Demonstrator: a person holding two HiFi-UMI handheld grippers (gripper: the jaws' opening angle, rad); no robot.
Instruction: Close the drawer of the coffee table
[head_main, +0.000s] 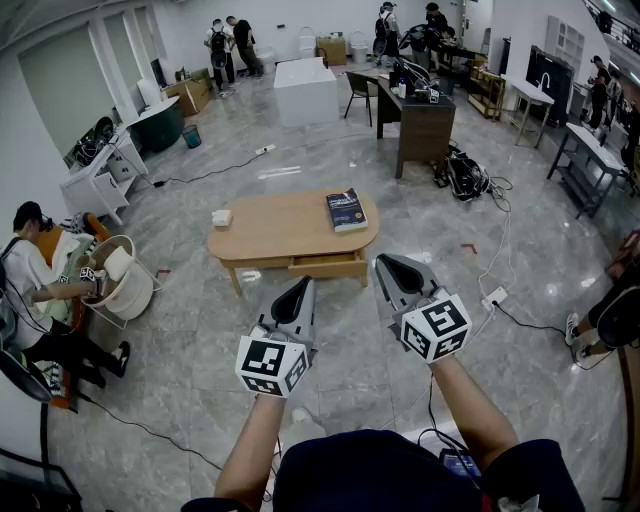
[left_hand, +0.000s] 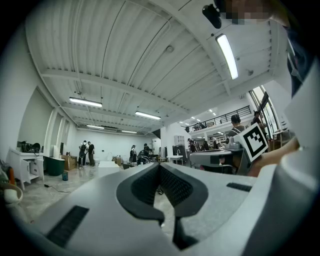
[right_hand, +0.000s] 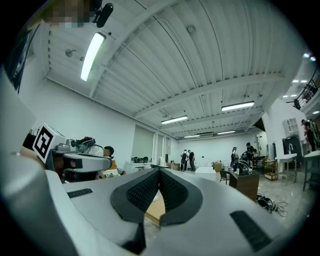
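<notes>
While standing well back from the coffee table (head_main: 290, 232), holds the left gripper (head_main: 303, 285) and the right gripper (head_main: 390, 265) side by side above the floor (head_main: 190, 325), each with jaws pressed together at the tips and pinching nothing. Looks toward the drawer (head_main: 327, 266) at 12 o'clock, pulled partly out of the near side beneath the surface, well apart from both grippers and untouched.

Could skew the drawer on its runners by pressing only one corner of its front, leaving it jammed half shut. Could slide the whole coffee table across the polished floor by pushing hard or fast, judging by its slim build. Could skid off the smooth drawer front with such narrow closed tips, then strike the edge of the surface or jolt the book (head_main: 346, 210) lying at its 3 o'clock end. Might also leave a gap by easing off early.

Finds no obstacle on the straight line to the drawer. Should mind the cable (head_main: 520, 320) and the power strip (head_main: 494, 297) on the floor at 3 o'clock of the right gripper when stepping forward. Passes a small white box (head_main: 222, 217) at the 9 o'clock end of the surface, a seated person (head_main: 30, 280) at 9 o'clock, and a dark desk (head_main: 425, 125) at 1 o'clock beyond, none in the way.
</notes>
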